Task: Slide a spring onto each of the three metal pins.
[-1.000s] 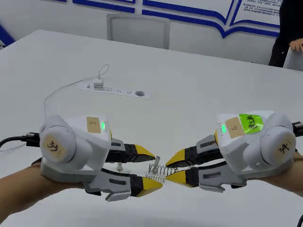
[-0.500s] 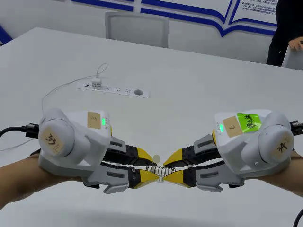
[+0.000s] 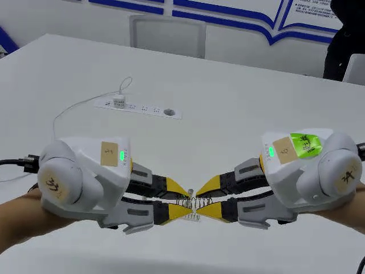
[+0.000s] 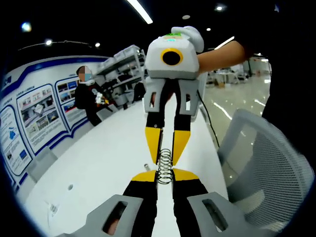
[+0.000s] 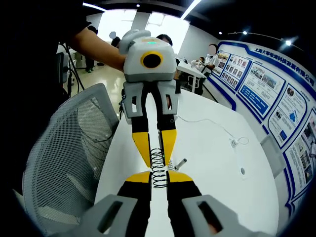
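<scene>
Here, spring (image 3: pixel 191 201) gripped at either end by left tongs (image 3: pixel 183 201) and right tongs (image 3: pixel 199 201), nearby pin (image 5: pixel 180 163) blurred.

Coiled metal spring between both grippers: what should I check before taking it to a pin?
1. Coiled metal spring gripped at both ends by left gripper and right gripper: ok.
2. Spring straight, not kinked: ok.
3. Small metal pin on the white table lined up with the spring: not ok, it sits off to one side.
4. Pin standing upright: cannot tell.
5. White power strip clear of the work: ok.
</scene>
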Demonstrator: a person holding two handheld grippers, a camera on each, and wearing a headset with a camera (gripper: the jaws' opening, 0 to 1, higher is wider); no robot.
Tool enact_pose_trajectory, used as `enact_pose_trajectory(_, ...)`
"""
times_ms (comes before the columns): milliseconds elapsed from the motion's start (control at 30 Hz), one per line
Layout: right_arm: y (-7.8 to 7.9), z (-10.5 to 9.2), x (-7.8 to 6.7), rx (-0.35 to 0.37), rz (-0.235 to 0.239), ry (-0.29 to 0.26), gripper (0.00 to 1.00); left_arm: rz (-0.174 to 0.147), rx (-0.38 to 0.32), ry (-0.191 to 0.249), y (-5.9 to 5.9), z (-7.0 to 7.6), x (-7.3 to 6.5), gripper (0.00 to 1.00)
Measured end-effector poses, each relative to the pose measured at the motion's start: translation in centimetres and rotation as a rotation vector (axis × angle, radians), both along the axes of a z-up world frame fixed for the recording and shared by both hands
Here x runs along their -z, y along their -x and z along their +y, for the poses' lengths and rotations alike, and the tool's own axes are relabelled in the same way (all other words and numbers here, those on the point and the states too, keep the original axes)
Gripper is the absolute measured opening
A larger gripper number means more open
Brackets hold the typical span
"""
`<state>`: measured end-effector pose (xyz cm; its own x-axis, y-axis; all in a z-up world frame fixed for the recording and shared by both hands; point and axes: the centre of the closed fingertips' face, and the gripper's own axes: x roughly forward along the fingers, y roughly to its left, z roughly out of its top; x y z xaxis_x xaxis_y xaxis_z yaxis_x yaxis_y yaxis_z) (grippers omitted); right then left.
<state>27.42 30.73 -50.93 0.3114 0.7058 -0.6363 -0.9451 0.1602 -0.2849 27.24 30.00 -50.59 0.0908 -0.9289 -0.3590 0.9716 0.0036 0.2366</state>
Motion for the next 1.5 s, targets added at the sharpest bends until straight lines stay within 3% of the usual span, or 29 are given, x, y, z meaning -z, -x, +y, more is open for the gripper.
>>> enact_pose_trajectory(133,-0.1,0.1,-0.2,0.013,0.006,-0.035,0.13,0.024,-0.004,0.014,0.1,0.1,-0.2,0.10)
enact_pose_trajectory(200,0.1,0.2,-0.5,0.018,0.013,-0.066,0.14,0.017,-0.004,0.018,0.1,0.1,-0.4,0.10)
enact_pose_trajectory(467,-0.1,-0.9,0.3,0.041,0.021,-0.043,0.14,0.018,0.003,0.015,0.2,0.1,-0.2,0.10)
enact_pose_trajectory(600,0.0,-0.9,0.4,0.045,0.029,-0.056,0.13,0.027,0.003,0.024,0.2,0.0,-0.2,0.10)
enact_pose_trajectory(800,-0.1,-0.9,0.0,0.078,0.067,-0.090,0.11,0.021,0.003,0.028,0.0,0.0,-0.6,0.10)
enact_pose_trajectory(900,-0.2,-1.0,-0.5,0.073,0.064,-0.101,0.11,0.017,0.004,0.033,-0.1,-0.1,-0.7,0.10)
enact_pose_trajectory(1100,0.2,-1.0,-1.9,0.047,0.080,-0.158,0.11,0.001,0.008,0.033,-0.2,-0.4,-0.8,0.10)
enact_pose_trajectory(1200,0.7,-0.4,-2.8,0.024,0.097,-0.213,0.11,0.004,0.014,0.026,-0.1,-0.5,-0.6,0.10)
enact_pose_trajectory(1367,0.6,0.2,-2.9,0.027,0.104,-0.227,0.11,0.002,0.004,0.007,-0.2,-0.5,-0.1,0.10)
enact_pose_trajectory(1500,0.5,0.8,-3.4,0.041,0.138,-0.294,0.11,0.021,-0.004,0.020,-0.2,-0.4,-0.1,0.10)
